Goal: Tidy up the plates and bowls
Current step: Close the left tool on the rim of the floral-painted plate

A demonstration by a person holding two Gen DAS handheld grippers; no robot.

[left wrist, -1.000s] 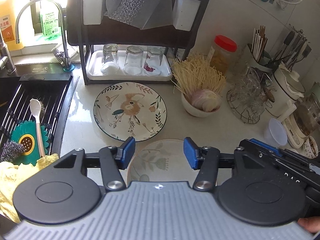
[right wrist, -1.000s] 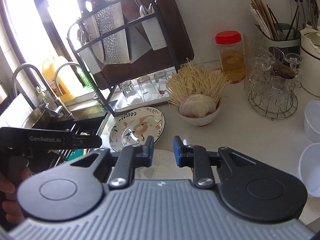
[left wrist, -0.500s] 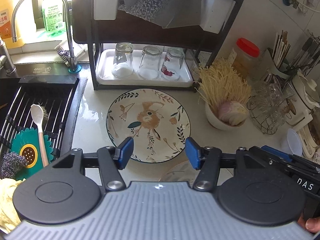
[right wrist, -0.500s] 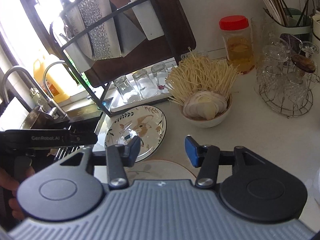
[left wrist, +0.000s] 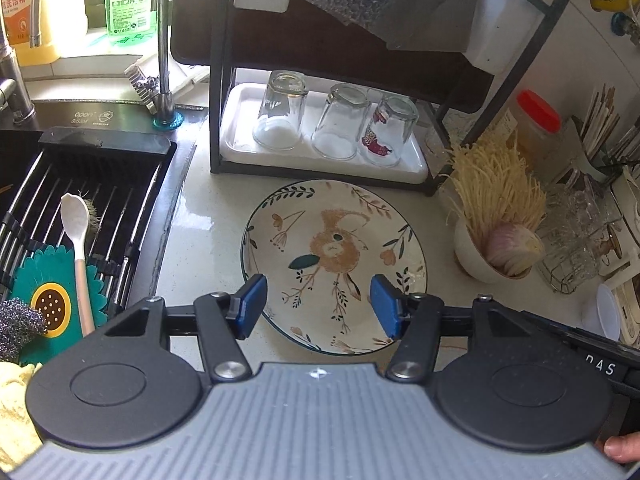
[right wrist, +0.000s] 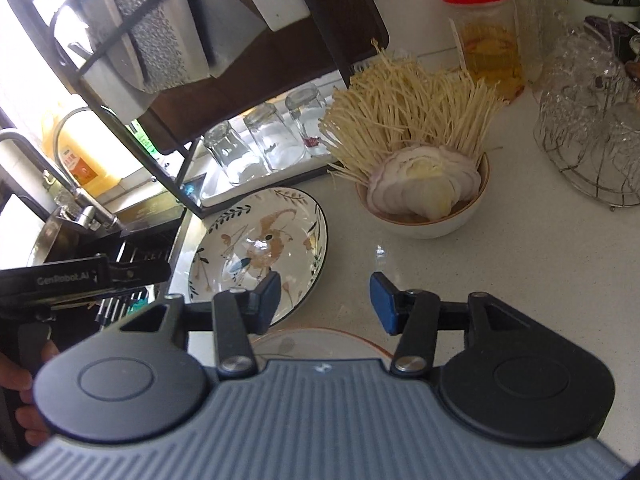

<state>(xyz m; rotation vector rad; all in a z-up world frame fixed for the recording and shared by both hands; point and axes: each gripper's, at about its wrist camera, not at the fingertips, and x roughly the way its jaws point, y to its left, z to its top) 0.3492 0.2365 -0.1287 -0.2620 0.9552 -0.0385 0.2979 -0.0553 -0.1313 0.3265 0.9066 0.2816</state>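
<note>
A patterned plate with a rabbit and leaf design [left wrist: 334, 248] lies flat on the counter in front of the rack; it also shows in the right wrist view [right wrist: 260, 244]. My left gripper [left wrist: 319, 308] is open and empty, its blue pads over the plate's near rim. My right gripper [right wrist: 324, 302] is open and empty above the counter, right of that plate. A second pale plate with a thin orange rim [right wrist: 320, 340] lies just under the right gripper, mostly hidden. A white bowl [right wrist: 424, 220] holds enoki mushrooms and onion.
A black rack [left wrist: 360, 60] stands behind with three upturned glasses on a white tray [left wrist: 240, 144]. The sink with a drain rack [left wrist: 80, 208], spoon and sponge is at left. A red-lidded jar [right wrist: 484, 32], wire basket of glassware [right wrist: 592, 120] and utensil holder stand at right.
Both grippers moved forward toward the rack. The left now reaches over the patterned plate. The right gripper's jaws opened wider, and the pale plate slid under the grippers.
</note>
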